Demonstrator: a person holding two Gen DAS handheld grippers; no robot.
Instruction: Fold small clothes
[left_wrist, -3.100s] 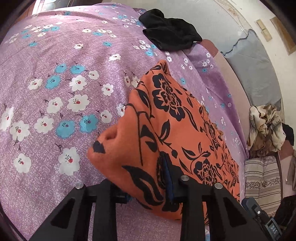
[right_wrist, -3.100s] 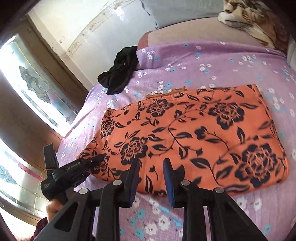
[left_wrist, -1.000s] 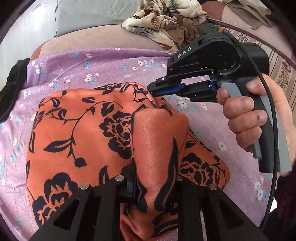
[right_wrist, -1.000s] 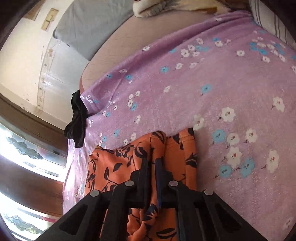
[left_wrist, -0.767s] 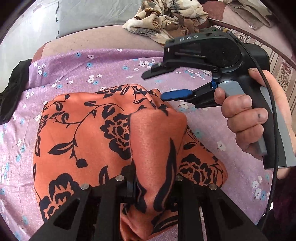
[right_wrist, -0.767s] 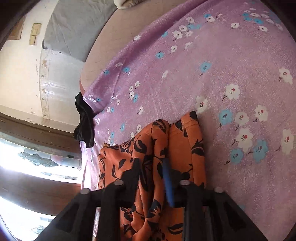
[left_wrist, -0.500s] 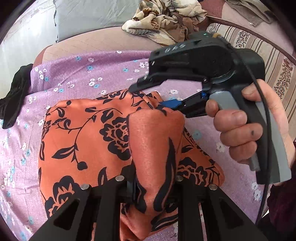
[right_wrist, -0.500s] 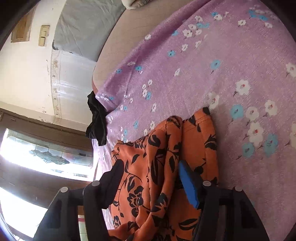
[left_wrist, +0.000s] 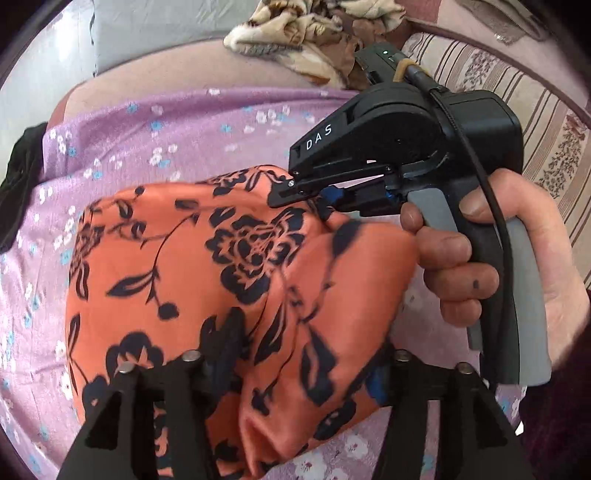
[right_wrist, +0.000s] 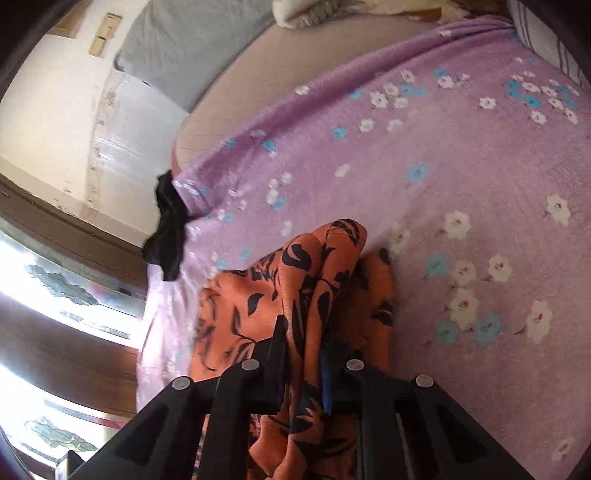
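An orange cloth with black flowers (left_wrist: 207, 273) lies folded over on the purple floral bedsheet (left_wrist: 155, 122). My left gripper (left_wrist: 303, 365) stands open, its fingers wide apart, with a bunched fold of the cloth lying between them. My right gripper (right_wrist: 304, 358) is shut on a raised fold of the orange cloth (right_wrist: 306, 280). In the left wrist view the right gripper (left_wrist: 291, 192) pinches the cloth's far edge, held by a hand (left_wrist: 480, 258).
A black garment (right_wrist: 170, 229) lies at the bed's far corner; it also shows in the left wrist view (left_wrist: 18, 184). A crumpled beige floral cloth (left_wrist: 314, 37) and a striped cushion (left_wrist: 535, 110) lie behind. A window (right_wrist: 44, 295) is at left.
My left gripper opened and let go of the fold it was pinching. My right gripper, open half a second ago, closed on the cloth's far edge.
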